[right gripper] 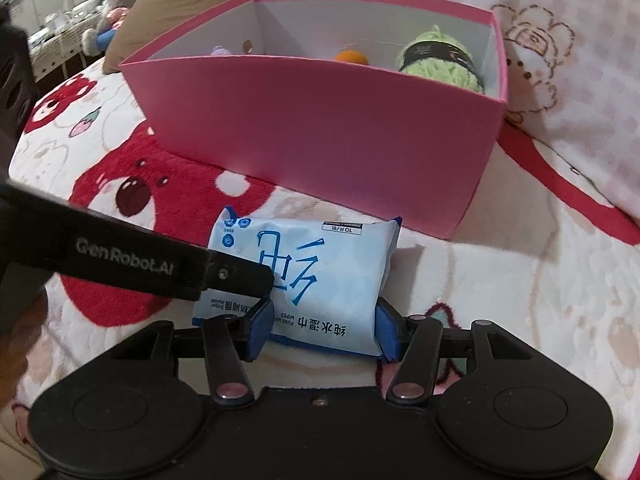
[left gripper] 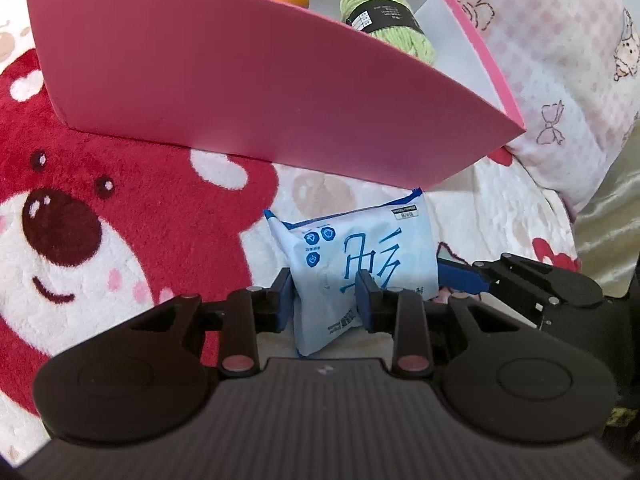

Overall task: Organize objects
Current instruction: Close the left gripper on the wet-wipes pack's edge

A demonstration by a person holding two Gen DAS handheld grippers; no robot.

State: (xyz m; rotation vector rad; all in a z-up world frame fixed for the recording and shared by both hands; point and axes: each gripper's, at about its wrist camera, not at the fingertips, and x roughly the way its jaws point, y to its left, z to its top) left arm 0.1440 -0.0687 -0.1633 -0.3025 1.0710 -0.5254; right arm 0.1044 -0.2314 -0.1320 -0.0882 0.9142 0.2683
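Fleecy blanket, white with big red bear faces, covers the bed under everything; a pale pink checked pillow lies at its right edge. On the blanket stands one pink box with a white inside, open at the top. Three things show in it: one skein of light green yarn with a black label band in the right corner, one orange rounded object beside it, and one small purple item mostly hidden by the near wall.

Just in front of the box, on the blanket, lies one pack of wet wipes: a soft, pale blue pouch with darker blue sealed ends, a large blue character printed on its face, and a small white label at one corner.

Both tools meet at this pack, held low and level over the blanket. The right gripper comes at it from the near side, its two blue fingers pressed against the pack's short ends, so it clamps the pack. The left gripper reaches in from the left; in its own view the pack stands tilted between its blue pads, which bracket and touch the pouch, closed on its near edge. In the right wrist view its black finger crosses over the pack's left part.
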